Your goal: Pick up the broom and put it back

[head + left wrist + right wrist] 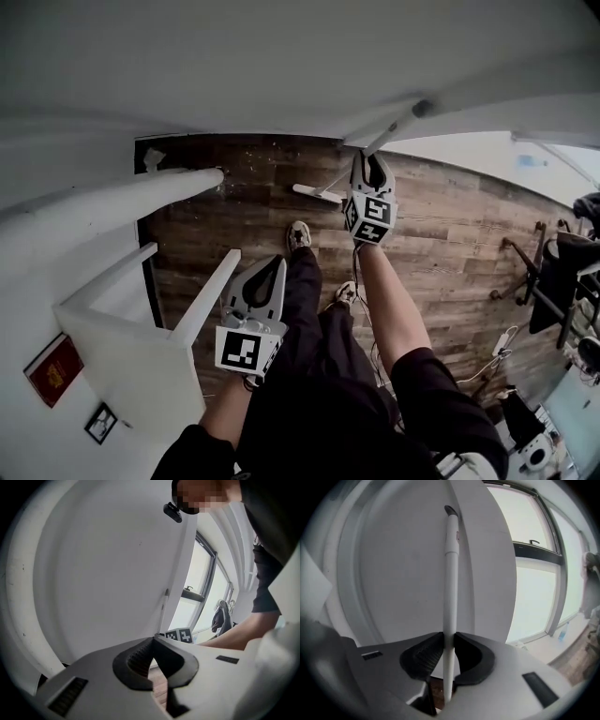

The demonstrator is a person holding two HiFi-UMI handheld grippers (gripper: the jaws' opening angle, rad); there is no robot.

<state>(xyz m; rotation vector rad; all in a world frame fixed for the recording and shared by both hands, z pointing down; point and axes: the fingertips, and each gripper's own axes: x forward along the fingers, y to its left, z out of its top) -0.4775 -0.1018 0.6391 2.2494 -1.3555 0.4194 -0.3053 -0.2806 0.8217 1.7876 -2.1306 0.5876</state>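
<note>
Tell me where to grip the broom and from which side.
Grip the broom handle on its slim straight shaft, coming from the room side. It stands nearly upright against the wall, so jaws can close on either side, as the right gripper does.

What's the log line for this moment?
left gripper: shut, empty | right gripper: shut on broom handle | broom: handle in front of white wall

Upright between the jaws of the right gripper, the broom handle, wall behind, window at right, left gripper nearer and leftward over the floor.
</note>
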